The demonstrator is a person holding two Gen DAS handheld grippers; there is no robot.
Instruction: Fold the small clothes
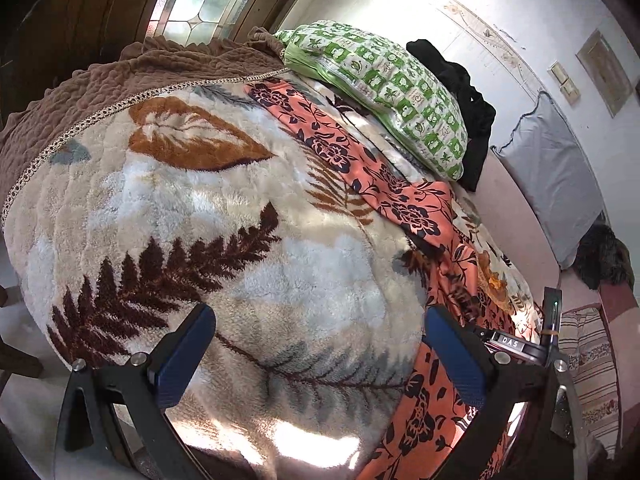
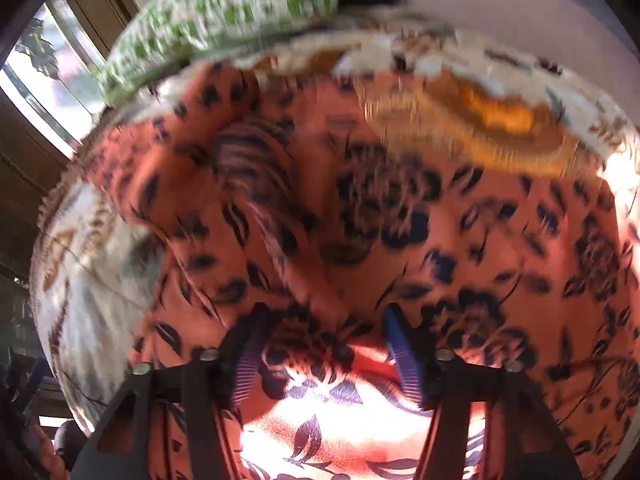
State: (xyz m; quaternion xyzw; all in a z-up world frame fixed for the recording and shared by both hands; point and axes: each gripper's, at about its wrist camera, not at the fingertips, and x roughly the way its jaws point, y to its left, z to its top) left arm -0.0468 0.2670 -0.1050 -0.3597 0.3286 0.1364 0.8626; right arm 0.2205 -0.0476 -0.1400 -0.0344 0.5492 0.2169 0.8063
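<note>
An orange garment with dark floral print (image 1: 400, 200) lies in a long strip across a fleece leaf-pattern blanket (image 1: 224, 208). It fills the blurred right wrist view (image 2: 400, 220). My left gripper (image 1: 320, 340) is open and empty, hovering over the blanket with the garment's near end beside its right finger (image 1: 456, 356). My right gripper (image 2: 324, 356) is low over the garment, jaws apart, with bunched cloth between the blue pads (image 2: 404, 360). Blur hides whether the pads grip the cloth.
A green-and-white patterned pillow (image 1: 384, 88) lies at the far side of the bed, also seen in the right wrist view (image 2: 216, 12). Black clothing (image 1: 464, 100) lies behind it. A brown bedcover (image 1: 104, 92) is at the left. A grey pillow (image 1: 552, 176) leans on the wall.
</note>
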